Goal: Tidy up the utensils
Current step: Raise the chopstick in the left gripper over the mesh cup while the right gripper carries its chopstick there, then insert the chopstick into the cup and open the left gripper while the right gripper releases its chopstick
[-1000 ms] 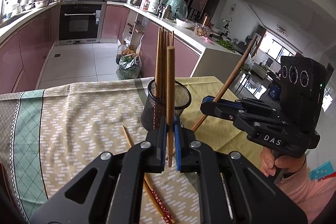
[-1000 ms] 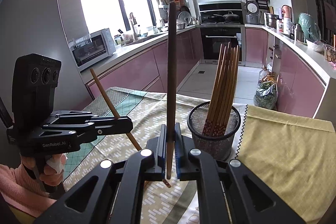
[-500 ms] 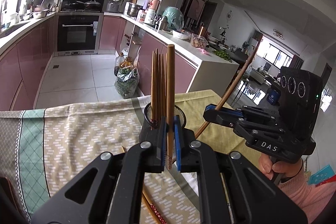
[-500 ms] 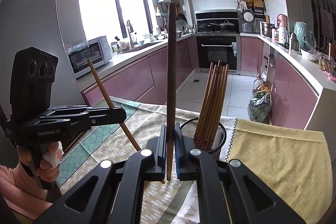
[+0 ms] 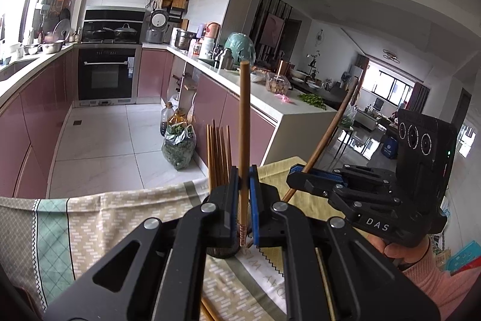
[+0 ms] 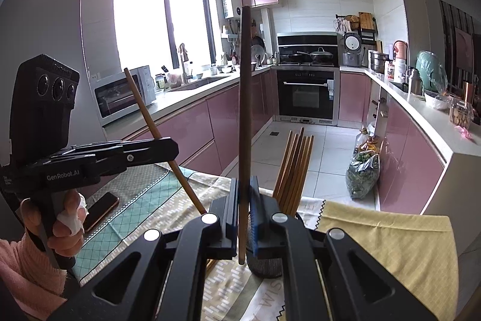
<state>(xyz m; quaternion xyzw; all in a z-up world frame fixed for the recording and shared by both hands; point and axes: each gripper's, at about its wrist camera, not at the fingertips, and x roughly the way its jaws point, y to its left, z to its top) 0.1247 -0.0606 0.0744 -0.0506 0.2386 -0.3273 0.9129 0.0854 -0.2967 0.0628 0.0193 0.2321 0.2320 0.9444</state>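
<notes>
Left wrist view: the left tool point(image 5: 244, 200) pinches one chopstick point(image 5: 243, 122) upright, carry step, above the counter point(image 5: 120, 215); the holder's bundle point(image 5: 219, 155) stands just behind, near the far edge.

Right wrist view: the right tool point(image 6: 244, 206) pinches a second chopstick point(image 6: 244, 98); the mesh holder point(image 6: 266, 260) sits just beyond. Next, probably, each tip goes down into the holder; open air overhead.

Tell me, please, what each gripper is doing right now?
Left gripper: shut on a chopstick.
Right gripper: shut on another chopstick.
</notes>
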